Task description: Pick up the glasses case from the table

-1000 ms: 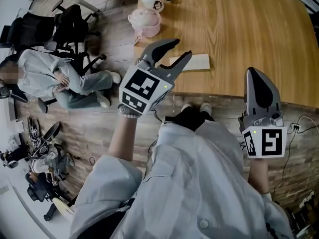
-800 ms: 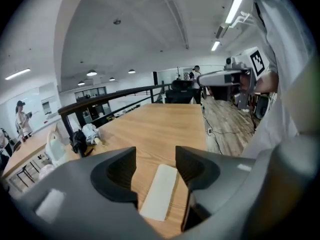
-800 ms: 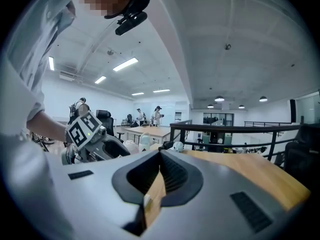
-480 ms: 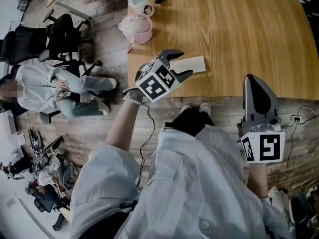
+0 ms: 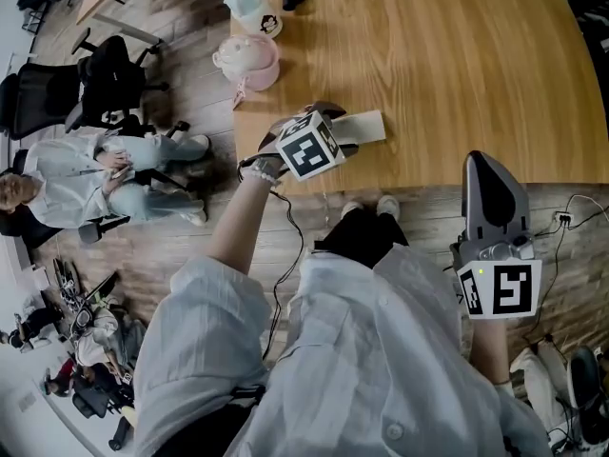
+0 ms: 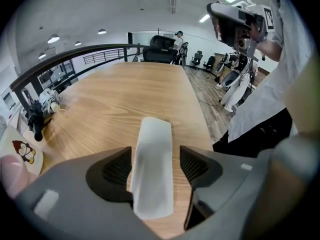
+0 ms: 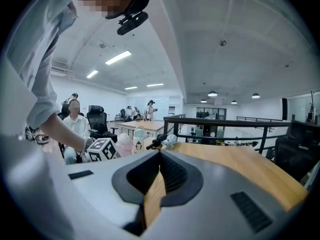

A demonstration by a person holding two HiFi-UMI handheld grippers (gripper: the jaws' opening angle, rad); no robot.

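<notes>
Presently the left hand-held gripper point(image 5: 340, 129) is angled down over the near edge of the wooden table point(image 5: 457, 65), close to its left corner. The jaws stand wide apart and have just been opening. The glasses case point(image 5: 367, 126), a pale, flat, oblong item, lies on the table between them. In the left gripper view, the case point(image 6: 155, 134) runs lengthwise away from the camera through the gap of the left hand-held gripper point(image 6: 156, 159). A strip of bare table point(image 6: 110, 104) is visible between the case and the right-hand pad. The left-hand pad sits just beside the case's edge, and contact there cannot be confirmed. Neither pad is seen pressing on the case, which rests flat on the wood. The right hand-held gripper point(image 5: 483, 165) is held off the table on the person's right, well apart from the case, with its tips near the table edge. In the right gripper view, the right hand-held gripper point(image 7: 159, 156) has its jaws together with nothing between them. Further along the left edge of the table stand a pink lidded pot point(image 5: 249, 62) and, beyond it, a pale container with a cartoon figure point(image 5: 245, 3). A seated person point(image 5: 86, 174) is on the wooden floor side, left of the table.
</notes>
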